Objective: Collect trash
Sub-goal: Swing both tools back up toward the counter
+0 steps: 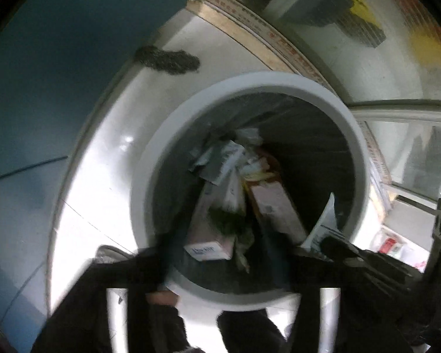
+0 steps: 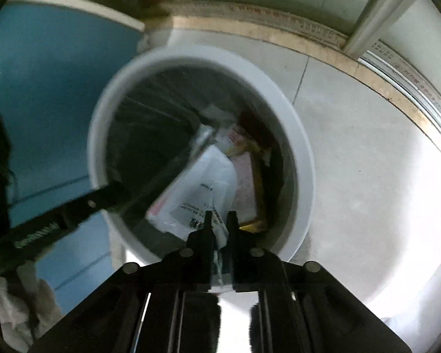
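Note:
A round white trash bin (image 1: 150, 158) stands on the pale floor and shows in both views (image 2: 300, 158). It holds several boxes and wrappers, among them a pink box (image 1: 208, 235). My right gripper (image 2: 219, 220) is shut on a white printed plastic bag (image 2: 203, 188) that hangs over the bin's near rim. In the left wrist view this bag (image 1: 323, 223) shows at the bin's right edge. My left gripper (image 1: 217, 253) is blurred above the bin's near rim, fingers spread wide, nothing between them.
A blue wall (image 1: 58, 58) rises at the left. A dark scrap (image 1: 167, 58) lies on the floor (image 1: 97, 176) beyond the bin. A sliding-door track (image 2: 308, 35) runs along the far side. Boxes (image 1: 394, 244) sit at the right.

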`<state>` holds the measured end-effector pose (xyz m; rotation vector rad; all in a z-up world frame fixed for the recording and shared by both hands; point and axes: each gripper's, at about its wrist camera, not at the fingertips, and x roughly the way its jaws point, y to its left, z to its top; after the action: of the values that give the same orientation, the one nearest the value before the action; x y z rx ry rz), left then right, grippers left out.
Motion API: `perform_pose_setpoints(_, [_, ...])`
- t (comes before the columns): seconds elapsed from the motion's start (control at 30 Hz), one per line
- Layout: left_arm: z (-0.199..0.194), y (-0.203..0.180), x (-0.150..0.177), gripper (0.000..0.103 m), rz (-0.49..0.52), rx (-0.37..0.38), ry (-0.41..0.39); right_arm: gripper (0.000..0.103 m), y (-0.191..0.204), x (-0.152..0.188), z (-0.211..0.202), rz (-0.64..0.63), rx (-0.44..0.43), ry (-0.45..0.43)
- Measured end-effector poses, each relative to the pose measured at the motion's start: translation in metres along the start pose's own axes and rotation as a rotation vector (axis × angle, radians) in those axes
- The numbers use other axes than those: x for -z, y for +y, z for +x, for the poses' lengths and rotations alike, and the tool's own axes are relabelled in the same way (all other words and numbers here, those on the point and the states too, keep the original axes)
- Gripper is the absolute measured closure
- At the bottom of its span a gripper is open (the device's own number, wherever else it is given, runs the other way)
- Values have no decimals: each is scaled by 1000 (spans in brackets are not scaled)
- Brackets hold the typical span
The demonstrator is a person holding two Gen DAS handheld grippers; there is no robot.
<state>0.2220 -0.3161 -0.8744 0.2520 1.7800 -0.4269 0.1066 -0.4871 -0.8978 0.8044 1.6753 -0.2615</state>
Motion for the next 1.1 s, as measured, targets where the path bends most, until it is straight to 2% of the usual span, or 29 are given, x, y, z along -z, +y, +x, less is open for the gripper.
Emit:
perform_pose_setpoints(0.03, [-1, 2, 0, 4, 1, -10, -11, 85, 5, -2, 3, -12, 17, -1])
perform_pose_setpoints(0.13, [-12, 3, 2, 3, 0, -60, -28, 50, 9, -2, 5, -30, 49, 1])
perform_pose_setpoints(0.17, [-16, 5, 2, 3, -5, -68, -41, 42, 9, 0, 3, -28, 66, -5])
perform_pose_setpoints(0.2, [-24, 6, 3, 3, -5, -78, -57, 41, 10, 0, -1, -28, 76, -14])
perform_pose_setpoints(0.23, [-34, 5, 6, 3, -1, -98, -82, 33, 11, 1, -6, -30, 89, -26])
perform_pose_setpoints(0.27, [-40, 5, 7, 3, 5, -112, -101, 16, 13, 2, -13, -38, 111, -37])
perform_pose_setpoints(0.33, [-59, 2, 13, 3, 23, -168, -144, 0, 17, 5, -27, -49, 151, -62])
perform_pose_setpoints(0.5, [-98, -3, 29, 3, 37, -246, -195, 0, 30, 15, -64, -78, 209, -125])
perform_pose_setpoints(0.63, [-131, -6, 48, 3, 36, -267, -214, 0, 43, 29, -94, -86, 244, -155])
perform_pose_setpoints(0.87, [-185, -8, 83, 3, 19, -277, -255, 0, 70, 61, -152, -69, 257, -190])
perform_pose_setpoints(1.1, [-288, -31, 121, 3, 30, -247, -277, 0, 102, 104, -253, -80, 237, -269])
